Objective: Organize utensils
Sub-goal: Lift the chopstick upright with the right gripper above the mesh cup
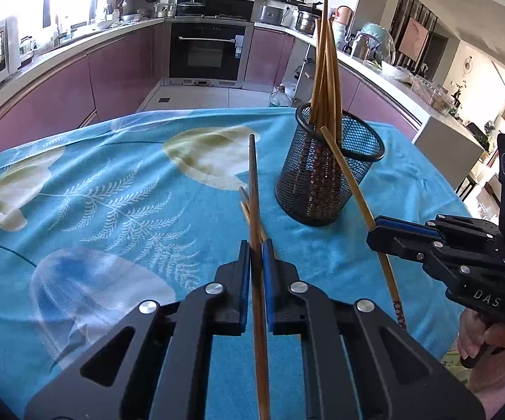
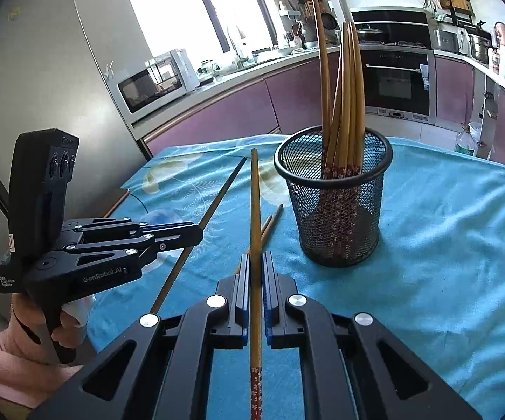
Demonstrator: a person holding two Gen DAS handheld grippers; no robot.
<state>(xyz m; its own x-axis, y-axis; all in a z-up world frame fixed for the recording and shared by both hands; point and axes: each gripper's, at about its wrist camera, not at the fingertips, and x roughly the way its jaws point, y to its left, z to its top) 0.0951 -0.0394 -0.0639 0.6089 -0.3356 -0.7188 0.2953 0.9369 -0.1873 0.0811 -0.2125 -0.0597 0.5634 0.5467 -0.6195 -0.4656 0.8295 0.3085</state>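
A black mesh cup (image 1: 326, 171) (image 2: 336, 203) stands on the blue cloth and holds several wooden chopsticks (image 1: 326, 70) (image 2: 343, 87). My left gripper (image 1: 256, 248) is shut on one brown chopstick (image 1: 254, 189), held above the cloth; it also shows in the right wrist view (image 2: 196, 234), its chopstick (image 2: 217, 199) pointing far. My right gripper (image 2: 255, 262) is shut on a lighter chopstick (image 2: 255, 203); in the left wrist view (image 1: 375, 229) its chopstick (image 1: 347, 175) tip reaches the cup's rim. Two loose chopsticks (image 1: 245, 203) (image 2: 271, 224) lie on the cloth.
The table wears a blue floral cloth (image 1: 112, 192) (image 2: 445, 245). Kitchen counters, an oven (image 1: 207, 49) and a microwave (image 2: 154, 84) lie beyond. A large water bottle (image 1: 280, 96) stands on the floor behind the table.
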